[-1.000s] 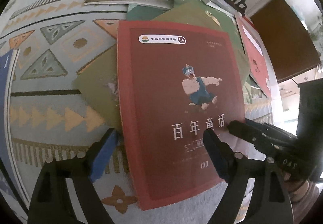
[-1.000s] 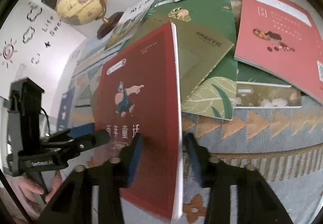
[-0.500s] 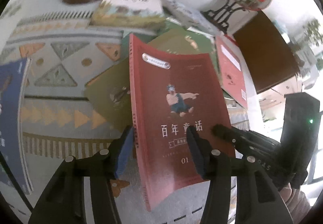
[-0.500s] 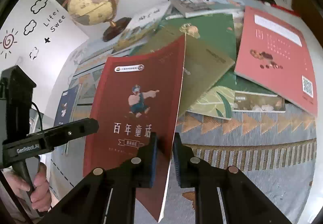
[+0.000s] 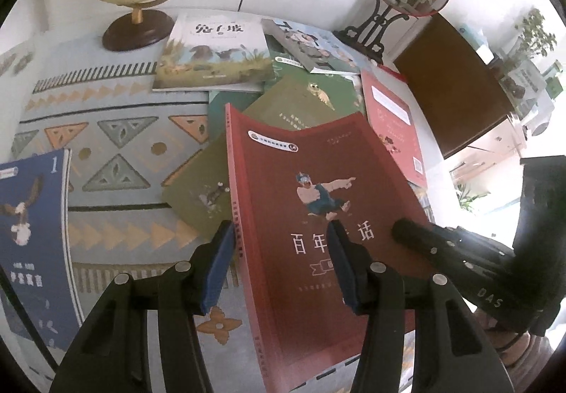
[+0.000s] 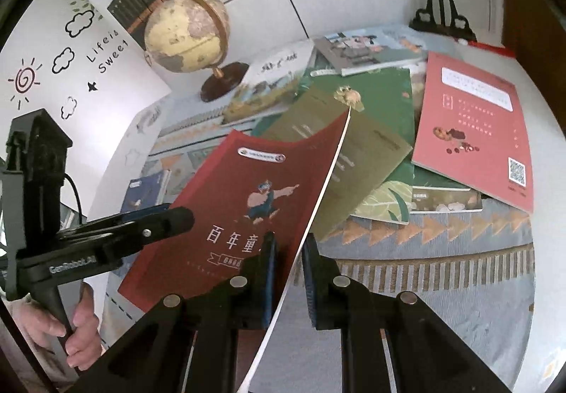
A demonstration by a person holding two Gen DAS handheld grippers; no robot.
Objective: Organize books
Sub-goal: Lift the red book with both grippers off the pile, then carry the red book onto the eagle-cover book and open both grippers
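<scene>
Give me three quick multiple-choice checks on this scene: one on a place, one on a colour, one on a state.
1. Where does the blue book lie?
A. On the patterned cloth, apart from the heap of books
B. Under the globe
C. On the shelf

2. What colour is the cover between the left tool and the right tool?
A. Green
B. Red
C. Yellow

3. How is that book?
A. Flat on the cloth
B. Held off the cloth and bowed, with a tool at each side edge
C. Standing on the shelf

Answers:
1 A: bare cloth shows between the blue book and the heap.
2 B: both tools close on the red book.
3 B: its cover curves, the left tool is at the spine and the right tool at the open edge.
</scene>
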